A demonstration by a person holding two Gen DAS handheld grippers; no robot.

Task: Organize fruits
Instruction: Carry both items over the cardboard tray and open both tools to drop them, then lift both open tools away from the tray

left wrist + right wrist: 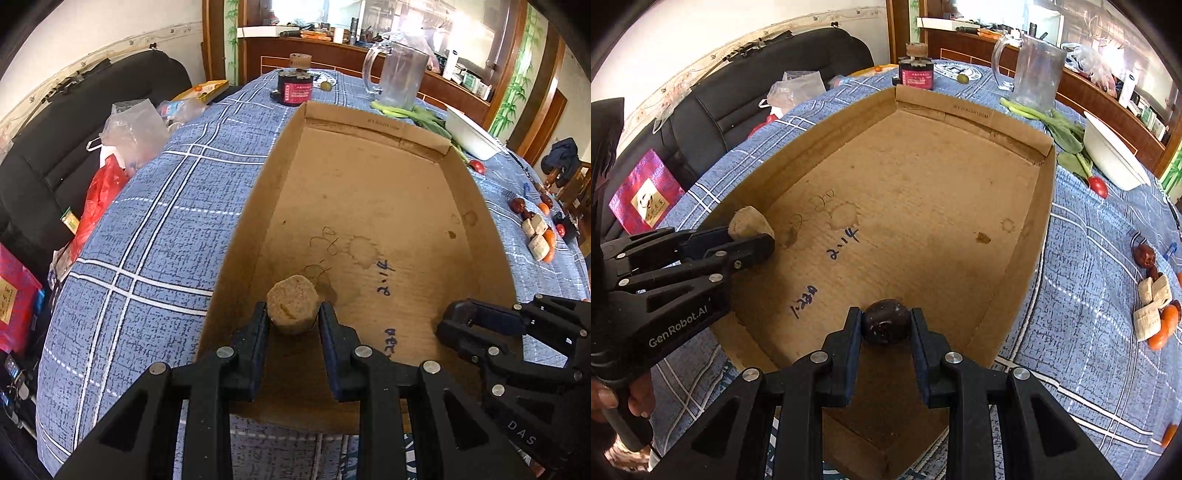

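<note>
A shallow cardboard box [369,177] [923,166] lies on the blue plaid table. My left gripper [293,317] is shut on a tan banana chunk [291,304], held over the box's near left part; it also shows in the right wrist view [750,225]. My right gripper [886,321] is shut on a dark red jujube [886,320], held over the box's near end. In the left wrist view the right gripper [454,328] shows at the right. More fruit [1156,306] lies on the cloth to the right: banana chunks, jujubes, small oranges.
Behind the box stand a glass pitcher [399,74], a dark jar [295,86] and a small green fruit [325,85]. A white bowl [472,136], green vegetables [1063,133] and a red tomato [1099,186] lie at the back right. Plastic bags [125,136] and a black sofa are on the left.
</note>
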